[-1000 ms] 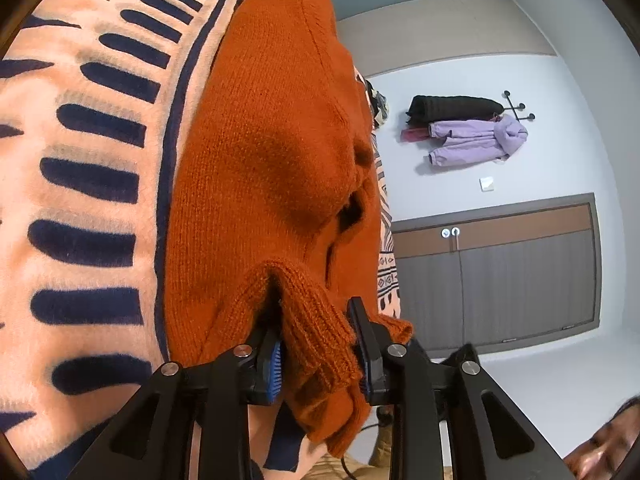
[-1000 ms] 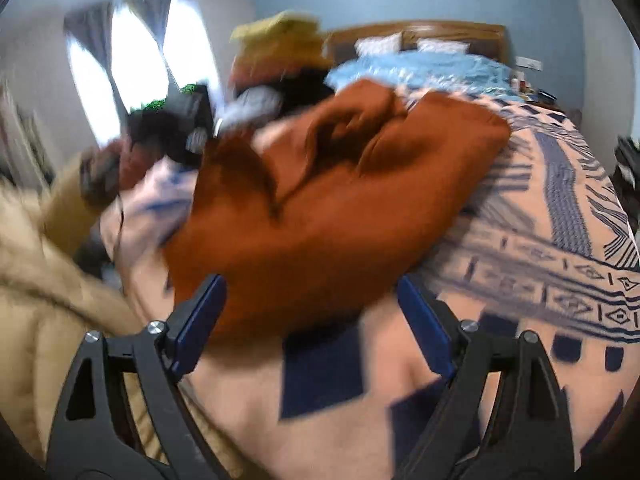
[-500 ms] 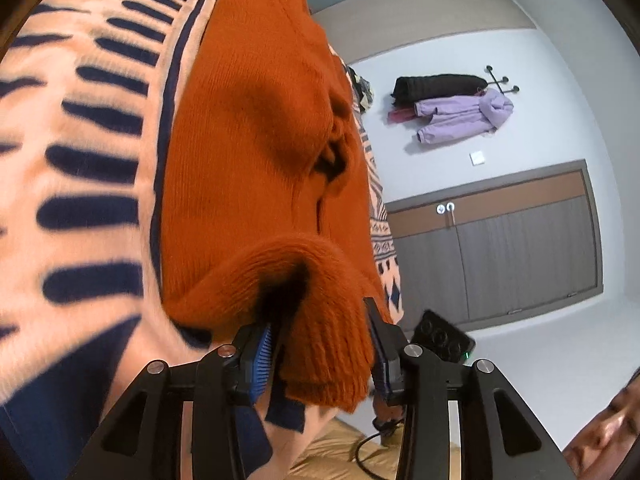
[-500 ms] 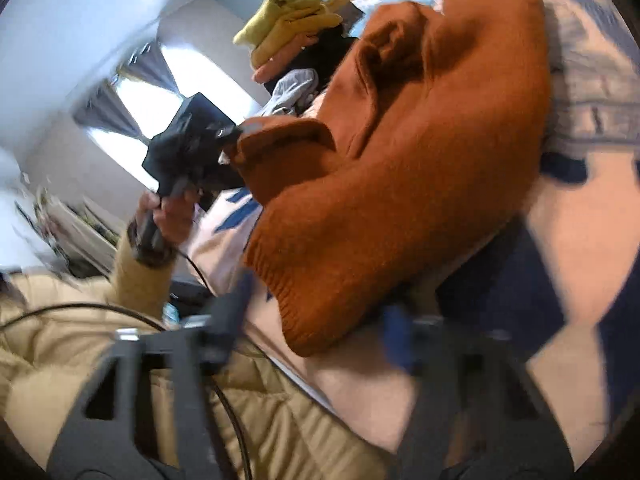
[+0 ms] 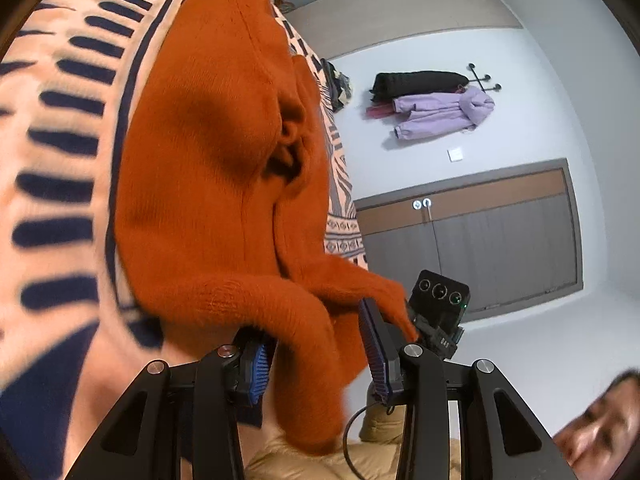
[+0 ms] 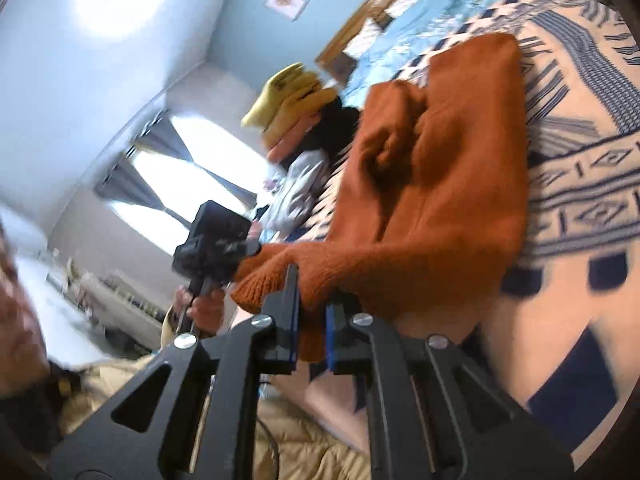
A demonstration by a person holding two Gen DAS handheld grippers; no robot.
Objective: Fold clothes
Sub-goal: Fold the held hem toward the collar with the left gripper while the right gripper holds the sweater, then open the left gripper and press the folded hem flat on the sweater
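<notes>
An orange knit sweater (image 5: 208, 160) lies on a peach and navy patterned blanket (image 5: 60, 160). My left gripper (image 5: 316, 356) is shut on one bunched corner of its near hem, and the cloth hangs down between the blue pads. In the right wrist view the same sweater (image 6: 440, 168) stretches away over the blanket (image 6: 580, 160). My right gripper (image 6: 312, 324) has the other hem corner between its narrow jaws, which are closing with the pads pressed on the knit. The left wrist view shows the right gripper's body (image 5: 440, 308) close by. A hand holds the left gripper's body (image 6: 216, 240).
A stack of folded clothes topped with yellow (image 6: 296, 96) sits at the bed's far left. Blue bedding and a wooden headboard (image 6: 420, 12) lie beyond. A coat rack with a purple jacket (image 5: 440, 116) and grey cupboard doors (image 5: 480, 240) line the wall. A tan padded coat (image 6: 300, 440) is below.
My right gripper rolled, swung to the sweater's near hem and went from wide open to closed on it. My left gripper rose slightly with its corner, and the right gripper came into its view.
</notes>
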